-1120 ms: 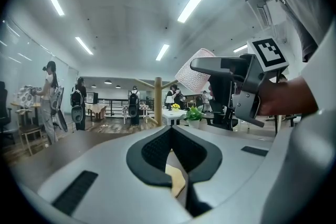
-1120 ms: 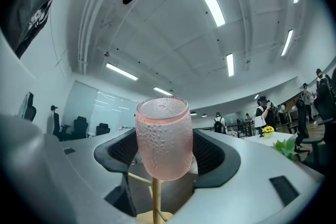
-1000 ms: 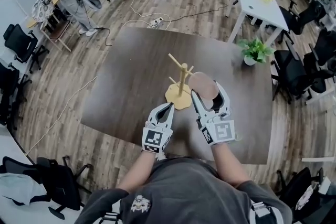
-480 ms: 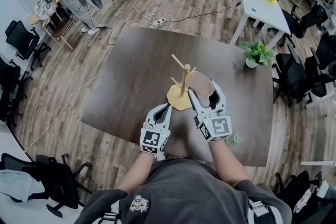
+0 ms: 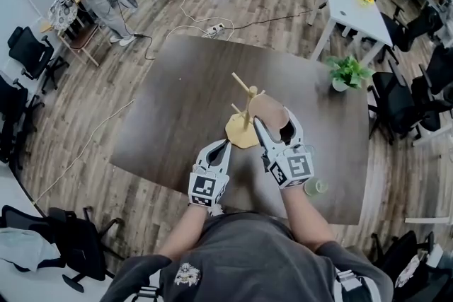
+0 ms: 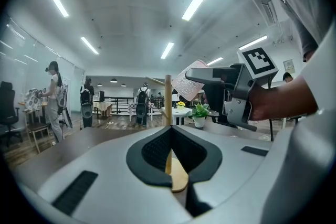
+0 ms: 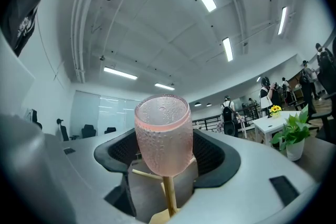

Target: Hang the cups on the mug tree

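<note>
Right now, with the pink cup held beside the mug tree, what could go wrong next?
1. The pink cup in the right tongs sits close against the mug tree; a nudge might tip the tree.
2. The green cup stands near the table edge by the right forearm, and could be knocked off.

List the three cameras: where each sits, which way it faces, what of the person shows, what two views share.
Head view: on the head, steeply down at the table; torso, left hand-held gripper, right hand-held gripper show.
Left gripper view: on the left one, facing the mug tree; the right hand shows.
Right gripper view: on the right one, past its held pink cup; torso shows.
Shared: both gripper views show mug tree and pink cup.
</note>
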The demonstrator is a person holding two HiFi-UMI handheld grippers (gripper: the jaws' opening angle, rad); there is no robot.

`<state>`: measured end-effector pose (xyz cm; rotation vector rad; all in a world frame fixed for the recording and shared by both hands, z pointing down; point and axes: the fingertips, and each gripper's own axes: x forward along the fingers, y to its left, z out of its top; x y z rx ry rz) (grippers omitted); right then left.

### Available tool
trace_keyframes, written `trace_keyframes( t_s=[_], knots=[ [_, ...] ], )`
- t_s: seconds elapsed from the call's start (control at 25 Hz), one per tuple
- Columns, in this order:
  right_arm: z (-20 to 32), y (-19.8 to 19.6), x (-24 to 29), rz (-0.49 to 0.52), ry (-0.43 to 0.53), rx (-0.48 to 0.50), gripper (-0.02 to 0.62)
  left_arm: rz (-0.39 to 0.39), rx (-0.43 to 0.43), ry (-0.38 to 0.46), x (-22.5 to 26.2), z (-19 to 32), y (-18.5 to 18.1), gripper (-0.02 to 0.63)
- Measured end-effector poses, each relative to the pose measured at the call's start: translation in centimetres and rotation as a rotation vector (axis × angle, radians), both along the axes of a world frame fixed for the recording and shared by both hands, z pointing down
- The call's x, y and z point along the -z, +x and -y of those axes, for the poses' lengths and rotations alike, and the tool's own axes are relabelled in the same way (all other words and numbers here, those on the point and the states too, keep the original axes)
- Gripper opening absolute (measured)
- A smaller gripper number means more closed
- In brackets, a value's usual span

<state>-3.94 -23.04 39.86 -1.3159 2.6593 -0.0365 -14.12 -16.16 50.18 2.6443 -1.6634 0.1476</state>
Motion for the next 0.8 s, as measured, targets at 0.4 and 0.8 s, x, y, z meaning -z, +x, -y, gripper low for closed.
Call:
trace_keyframes(
  t_s=[0.4,0.8],
  knots=[
    [0.2,0.2,-1.2,0.032,-0.053,0.022,0.342,0.003,-0.004,-0.01,-0.3,0.0,0.1,0.008],
    [0.5,0.2,-2.0,0.048,-0.09,0.037,0.342,-0.03,-0.005,-0.022,-0.6,0.0,-0.2,0.008]
  ],
)
